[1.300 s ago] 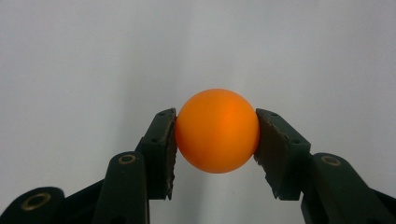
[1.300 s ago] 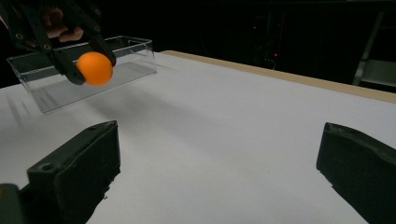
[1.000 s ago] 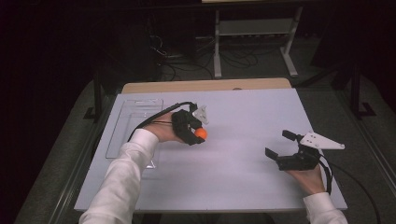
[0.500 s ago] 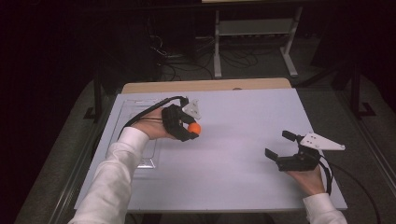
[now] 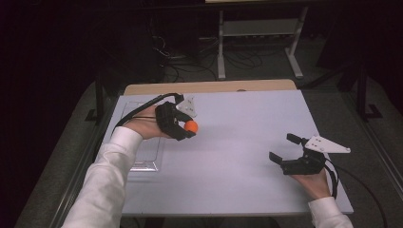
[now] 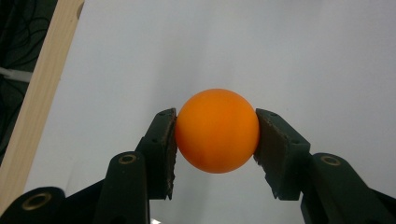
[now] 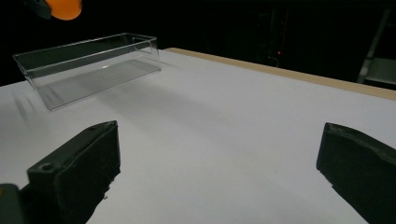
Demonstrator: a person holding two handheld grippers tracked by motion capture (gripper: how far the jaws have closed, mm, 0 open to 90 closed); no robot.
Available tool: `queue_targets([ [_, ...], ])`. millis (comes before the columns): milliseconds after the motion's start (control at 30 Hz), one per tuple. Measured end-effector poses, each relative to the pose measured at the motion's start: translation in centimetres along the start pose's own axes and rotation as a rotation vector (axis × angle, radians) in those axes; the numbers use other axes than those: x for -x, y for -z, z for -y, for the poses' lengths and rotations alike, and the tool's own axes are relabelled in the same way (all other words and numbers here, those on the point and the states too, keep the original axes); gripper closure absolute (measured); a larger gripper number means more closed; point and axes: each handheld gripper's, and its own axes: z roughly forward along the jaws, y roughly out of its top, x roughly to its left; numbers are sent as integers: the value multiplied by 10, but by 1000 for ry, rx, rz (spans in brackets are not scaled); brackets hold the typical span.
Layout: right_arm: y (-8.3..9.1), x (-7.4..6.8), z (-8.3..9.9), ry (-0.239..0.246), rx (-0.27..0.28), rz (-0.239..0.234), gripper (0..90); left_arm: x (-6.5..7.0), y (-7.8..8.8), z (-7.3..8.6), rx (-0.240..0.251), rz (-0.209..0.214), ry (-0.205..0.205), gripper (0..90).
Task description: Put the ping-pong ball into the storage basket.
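Left gripper clamps the orange ball between both pads, held above the white table beside the clear plastic tray. Right gripper rests low near the table's right edge, jaws spread wide with nothing between them.

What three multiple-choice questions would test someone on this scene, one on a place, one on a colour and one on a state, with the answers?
1. Where is the clear box? A by the table's left edge; B at its right edge; C on the floor.
2. What colour is the ball? A white; B orange; C green.
3. How is the right gripper? A shut on the ball; B open; C shut on the box.

Answers: 1 A, the high view shows it under the left arm. 2 B, orange between the left gripper's pads. 3 B, its jaws stand apart with nothing between them.
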Motion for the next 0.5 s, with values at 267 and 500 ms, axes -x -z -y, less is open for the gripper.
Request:
queue_targets([
  [267,0,0,0,-2,-4,2,0,-2,15,2,-7,-20,-1,510],
  [500,-1,0,1,-2,-8,0,0,0,28,8,-24,-30,-6,510],
])
